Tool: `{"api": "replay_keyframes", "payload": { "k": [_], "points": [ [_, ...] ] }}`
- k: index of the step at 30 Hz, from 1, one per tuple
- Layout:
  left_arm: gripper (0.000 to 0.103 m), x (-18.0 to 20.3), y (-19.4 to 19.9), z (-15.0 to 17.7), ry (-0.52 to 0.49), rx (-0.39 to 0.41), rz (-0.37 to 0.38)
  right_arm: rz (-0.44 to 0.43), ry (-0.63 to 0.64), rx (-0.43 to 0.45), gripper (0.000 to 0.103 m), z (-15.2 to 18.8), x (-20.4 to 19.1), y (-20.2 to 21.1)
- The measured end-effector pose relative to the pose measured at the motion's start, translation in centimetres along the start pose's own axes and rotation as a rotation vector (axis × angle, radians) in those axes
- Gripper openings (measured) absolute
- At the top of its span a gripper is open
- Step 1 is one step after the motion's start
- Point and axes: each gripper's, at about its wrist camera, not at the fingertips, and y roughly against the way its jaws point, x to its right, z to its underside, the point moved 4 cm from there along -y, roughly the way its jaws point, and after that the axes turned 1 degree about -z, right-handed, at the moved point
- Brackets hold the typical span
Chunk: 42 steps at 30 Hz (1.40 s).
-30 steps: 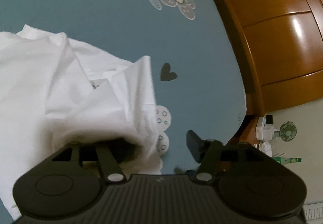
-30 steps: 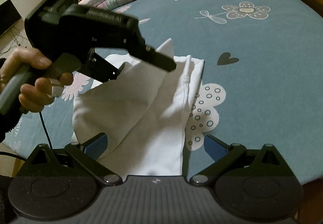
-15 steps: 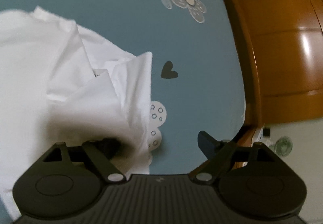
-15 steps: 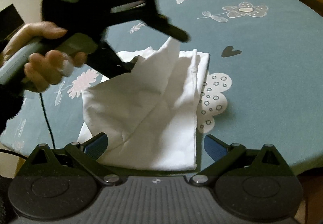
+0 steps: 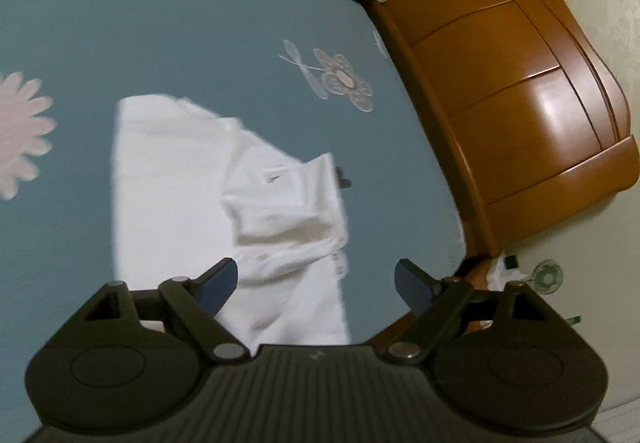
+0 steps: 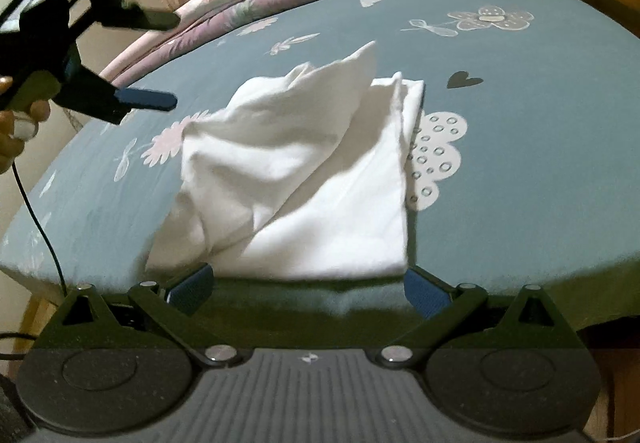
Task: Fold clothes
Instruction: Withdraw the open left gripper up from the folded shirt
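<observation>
Lying half-folded on the bed (image 6: 540, 171), the shirt (image 6: 304, 179) is free: left gripper (image 6: 168, 59), jaws just opened wide, and right gripper (image 6: 308, 289), equally spread, hold nothing; next, grasp an edge to fold again.

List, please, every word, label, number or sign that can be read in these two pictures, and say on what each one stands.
None can be read.
White garment: a small dark mark at its neck, perhaps a label, too blurred to read.
Left gripper and right gripper: each body bears a small pale emblem, no letters.
Bedsheet: only printed flowers, a heart, leaves; no text.
</observation>
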Motion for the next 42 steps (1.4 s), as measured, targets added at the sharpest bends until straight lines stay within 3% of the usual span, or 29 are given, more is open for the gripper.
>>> {"api": "replay_keyframes", "payload": {
  "k": [3, 7, 13, 16, 21, 32, 36, 38, 42],
  "points": [
    [0.086, -1.5, -1.7, 2.0, 0.016, -0.032, 0.001, 0.004, 0.015, 0.019, 0.103, 1.4, -0.7, -0.1],
    [0.085, -0.8, -4.4, 3.5, -0.001, -0.05, 0.097, 0.01, 0.018, 0.015, 0.103, 3.1, -1.5, 0.1],
    [0.086, 3.6, -7.6, 4.7, -0.06, -0.104, 0.251, 0.036, -0.001, 0.009, 0.103, 4.8, -2.1, 0.9],
    [0.086, 4.8, -9.3, 5.1, -0.083, -0.146, 0.287, 0.051, -0.021, 0.009, 0.103, 5.1, -2.0, 0.9],
    [0.086, 4.2, -8.6, 5.1, -0.067, -0.129, 0.319, 0.063, -0.031, 0.009, 0.103, 5.2, -1.9, 0.9],
    [0.086, -1.8, -5.7, 4.8, -0.056, -0.011, 0.203, 0.056, 0.042, 0.118, 0.103, 1.7, -2.0, 1.3],
    [0.086, -2.6, -4.9, 5.8, -0.077, -0.007, 0.188, 0.036, -0.009, 0.098, 0.092, 0.9, -0.7, 1.5],
    [0.086, -2.2, -4.0, 6.3, -0.184, -0.003, 0.16, 0.002, -0.054, 0.086, 0.086, 1.1, 0.1, 1.3],
    [0.086, -0.2, -3.6, 8.4, -0.525, -0.027, 0.026, -0.113, -0.204, 0.076, 0.083, 2.0, 2.3, 0.2]
  ]
}}
